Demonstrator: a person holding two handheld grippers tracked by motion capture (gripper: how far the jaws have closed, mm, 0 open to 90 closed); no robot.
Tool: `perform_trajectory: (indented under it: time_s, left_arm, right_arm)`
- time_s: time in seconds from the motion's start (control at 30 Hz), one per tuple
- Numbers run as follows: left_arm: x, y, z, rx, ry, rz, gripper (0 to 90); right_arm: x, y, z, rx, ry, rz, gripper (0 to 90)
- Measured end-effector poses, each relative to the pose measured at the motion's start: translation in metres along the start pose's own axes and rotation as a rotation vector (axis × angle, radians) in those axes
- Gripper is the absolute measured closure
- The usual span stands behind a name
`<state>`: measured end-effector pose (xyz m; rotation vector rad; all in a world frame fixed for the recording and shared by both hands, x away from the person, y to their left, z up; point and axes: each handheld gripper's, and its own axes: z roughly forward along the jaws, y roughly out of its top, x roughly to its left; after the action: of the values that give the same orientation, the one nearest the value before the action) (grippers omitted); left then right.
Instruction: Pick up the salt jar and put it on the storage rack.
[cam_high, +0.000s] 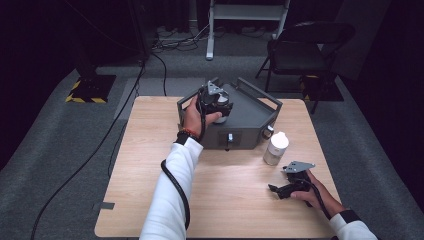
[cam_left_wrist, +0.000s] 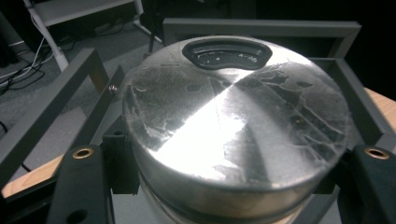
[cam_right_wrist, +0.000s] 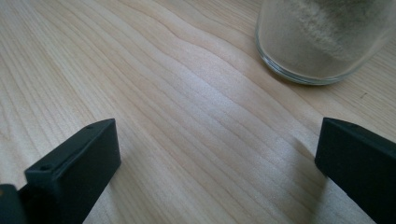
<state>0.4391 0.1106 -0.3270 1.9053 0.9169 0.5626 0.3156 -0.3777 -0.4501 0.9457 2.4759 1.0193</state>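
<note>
So the biggest thing here is the light wooden table (cam_high: 150, 175), and toward its far edge sits a dark grey metal box (cam_high: 245, 117) with a raised rail frame around its top. Just beside the box's front right corner, near the table's right side, stands a glass jar (cam_high: 275, 148) with a white lid; in the right gripper view you can see it's got some pale sandy powder in it. The left gripper (cam_high: 216, 102) is up over the box's left part, and its jaws are clamped on either side of a round silver lid (cam_left_wrist: 233, 126), a brushed metal disc with a dark curved slot near its far edge, held above the box top inside the rails. The right gripper (cam_high: 289, 189) lies low on the table near the front right, well apart from the box and a bit short of the jar. Its jaws stand wide with just bare wood between them, jar off ahead to one side.
</note>
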Motion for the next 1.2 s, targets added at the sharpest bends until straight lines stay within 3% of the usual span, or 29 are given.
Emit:
perform_trajectory:
  time_s: [0.5,0.57,0.73,0.77,0.87,1.03,1.13,1.2]
  left_arm:
    - [0.008,-0.010,0.005,-0.016,-0.031,-0.034,29.5]
    - [0.011,-0.009,0.005,-0.014,-0.047,-0.040,25.7]
    - [0.008,-0.010,0.000,-0.021,-0.021,-0.026,6.6]
    - [0.006,-0.010,-0.002,-0.019,-0.006,-0.017,6.6]
    - [0.011,-0.013,-0.005,-0.022,-0.017,-0.033,1.2]
    - [0.008,-0.012,-0.009,-0.006,-0.012,0.036,0.5]
    - [0.010,-0.012,-0.012,-0.023,-0.031,0.010,0.2]
    - [0.005,-0.009,-0.015,-0.016,-0.009,0.047,0.2]
  right_arm:
    - [0.000,0.000,0.000,0.000,0.001,-0.001,0.0]
    - [0.000,0.000,0.000,0.000,0.001,-0.001,0.0]
    - [0.000,0.000,0.000,0.000,0.001,-0.001,0.0]
    - [0.000,0.000,0.000,0.000,0.001,-0.001,0.0]
    - [0.000,0.000,0.000,0.000,0.001,-0.001,0.0]
    - [0.000,0.000,0.000,0.000,0.002,-0.001,0.0]
    - [0.000,0.000,0.000,0.000,0.002,-0.001,0.0]
    - [0.000,0.000,0.000,0.000,0.002,-0.001,0.0]
